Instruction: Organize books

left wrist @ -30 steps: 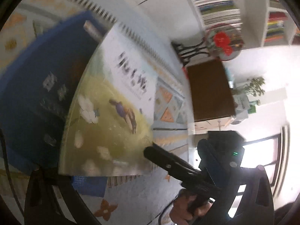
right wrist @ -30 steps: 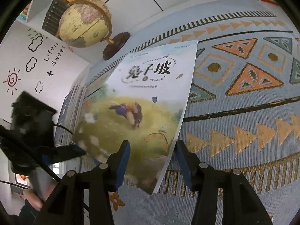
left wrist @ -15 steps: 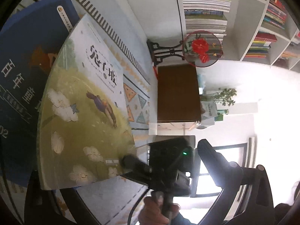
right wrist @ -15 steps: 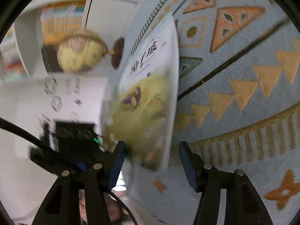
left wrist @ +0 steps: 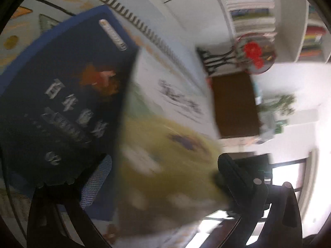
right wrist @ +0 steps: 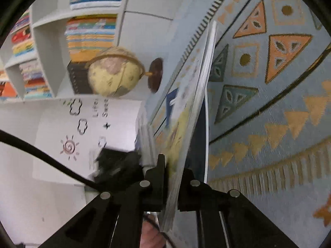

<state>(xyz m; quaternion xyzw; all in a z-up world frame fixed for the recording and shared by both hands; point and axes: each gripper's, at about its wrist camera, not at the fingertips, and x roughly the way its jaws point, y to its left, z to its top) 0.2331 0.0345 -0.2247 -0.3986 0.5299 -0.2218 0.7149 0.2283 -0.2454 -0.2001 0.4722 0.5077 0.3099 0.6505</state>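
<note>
The right gripper (right wrist: 171, 186) has just closed its fingers (right wrist: 159, 177) on the lower edge of the picture book (right wrist: 198, 95), which stands on edge in the right wrist view, its page block facing the camera and its yellow cover turned left. In the left wrist view the same book (left wrist: 165, 144) is blurred and overlaps the blue book (left wrist: 68, 95), hiding that book's right edge. The left gripper (left wrist: 165, 217) has its fingers (left wrist: 97, 177) spread wide, one mesh pad lying over the blue book's lower part; whether it touches I cannot tell. Both books sit above a patterned rug (right wrist: 269, 103), which is bare to the right of the picture book. A globe (right wrist: 113, 72) and bookshelf (right wrist: 47, 47) stand beyond on the left.
</note>
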